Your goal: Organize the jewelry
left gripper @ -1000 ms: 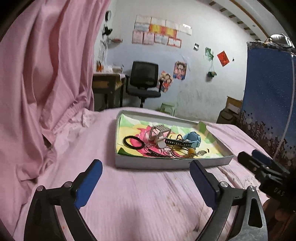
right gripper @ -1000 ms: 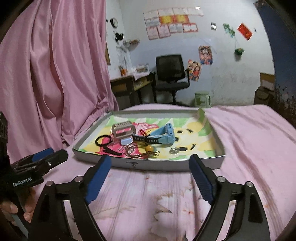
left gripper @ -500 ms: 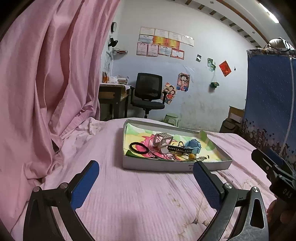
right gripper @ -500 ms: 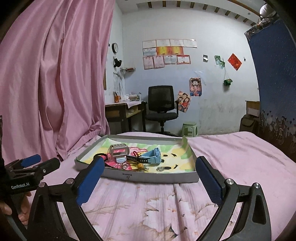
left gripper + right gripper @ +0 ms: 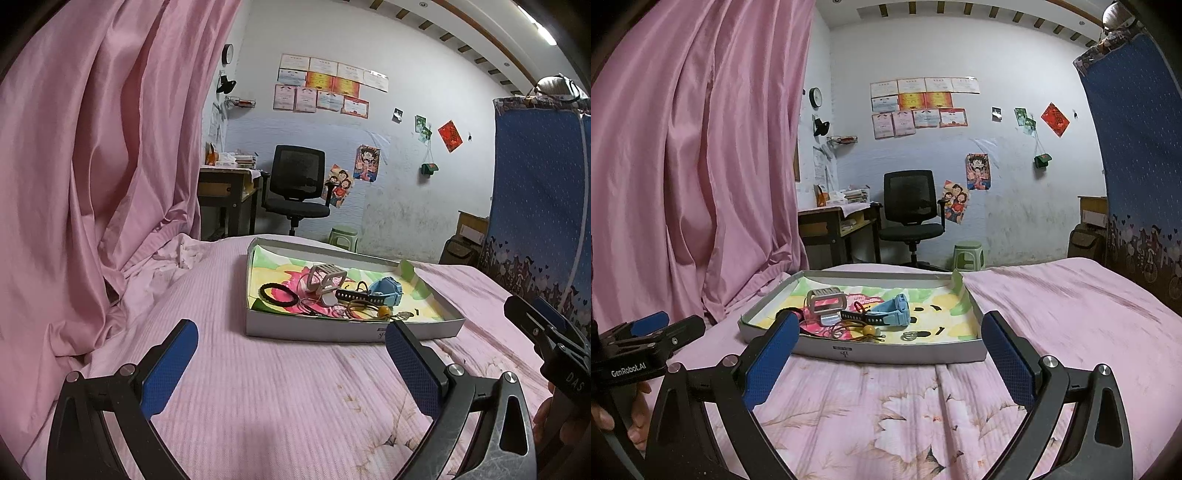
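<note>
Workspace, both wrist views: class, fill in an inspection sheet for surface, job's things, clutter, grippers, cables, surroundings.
Surface: pink bedspread, floral print near the camera.
Job's things: shallow tray holding blue watch, grey watch, black hair tie, thin bangles, yellow bead, small ring, bunched toward its left half.
Clutter: nothing seen.
Grippers: left gripper open, empty; right gripper open, empty; both short of the tray.
Cables: nothing seen.
Surroundings: pink curtain, office chair, desk, green stool, wall posters.

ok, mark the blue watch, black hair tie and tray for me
blue watch [image 5: 894,312], right wrist view, on its blue case
black hair tie [image 5: 279,293], left wrist view, on its near band
tray [image 5: 886,352], right wrist view, on its near grey wall
</note>
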Available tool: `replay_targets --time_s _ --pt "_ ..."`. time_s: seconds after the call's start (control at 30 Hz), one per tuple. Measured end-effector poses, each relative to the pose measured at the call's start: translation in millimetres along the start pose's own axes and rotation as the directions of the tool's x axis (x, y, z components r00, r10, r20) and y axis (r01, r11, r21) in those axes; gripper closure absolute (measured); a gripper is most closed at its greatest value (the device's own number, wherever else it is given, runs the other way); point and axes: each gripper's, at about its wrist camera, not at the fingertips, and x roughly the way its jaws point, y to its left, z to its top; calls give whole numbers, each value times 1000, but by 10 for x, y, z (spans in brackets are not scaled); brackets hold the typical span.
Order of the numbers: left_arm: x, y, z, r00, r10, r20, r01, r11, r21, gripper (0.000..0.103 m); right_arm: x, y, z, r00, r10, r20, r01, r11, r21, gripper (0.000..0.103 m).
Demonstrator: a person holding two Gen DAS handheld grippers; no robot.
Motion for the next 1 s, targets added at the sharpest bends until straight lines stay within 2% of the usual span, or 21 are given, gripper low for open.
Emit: replay_targets --time_s 1.0 --pt "-23 -4 -12 1000 14 4 -14 1000 0 1 1 -13 -7 1000 1 -1 -1 1000 4 6"
